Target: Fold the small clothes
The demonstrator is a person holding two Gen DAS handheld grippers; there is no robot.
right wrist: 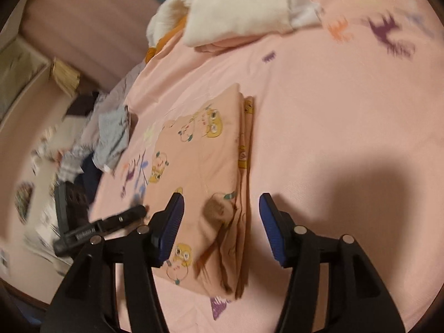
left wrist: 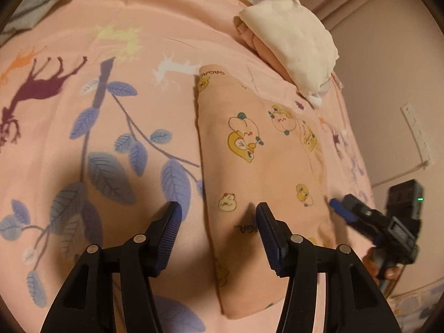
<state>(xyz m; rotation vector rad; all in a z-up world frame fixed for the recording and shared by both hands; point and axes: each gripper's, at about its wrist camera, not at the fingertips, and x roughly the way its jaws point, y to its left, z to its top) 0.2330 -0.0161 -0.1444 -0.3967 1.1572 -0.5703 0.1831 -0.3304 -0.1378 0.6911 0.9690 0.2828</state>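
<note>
On the bed, nearest to me, the left tool [left wrist: 219, 233] hangs with its jaws spread wide and nothing between them, its blue ribbed pads [left wrist: 267, 230] just above the near end of the folded peach garment [left wrist: 260, 172]. One finger sits over the garment's near left edge, the other over the bare bedspread [left wrist: 83, 127] beside it. The right tool [right wrist: 220, 222] is likewise wide apart and empty, hovering over the near end of the same folded peach garment [right wrist: 205, 183], whose stacked layers show along its right edge in the right wrist view. In the left wrist view, the right tool [left wrist: 337, 208] shows at the garment's right side, close to its edge; whether it touches the cloth I cannot tell.

The garment lies flat as a long narrow rectangle, printed with little yellow and cream cartoon animals, on a pink bedspread patterned with blue leaves and deer silhouettes.

Farther off, near the far right edge of the bed, a stack of folded clothes [left wrist: 294, 44] sits well apart from the garment, a cream piece on top of a pink one. At the far left corner lies a bit of grey cloth [left wrist: 36, 2]. In the right wrist view a heap of grey and striped laundry [right wrist: 111, 136] lies beyond the bed's left edge, blurred.
</note>
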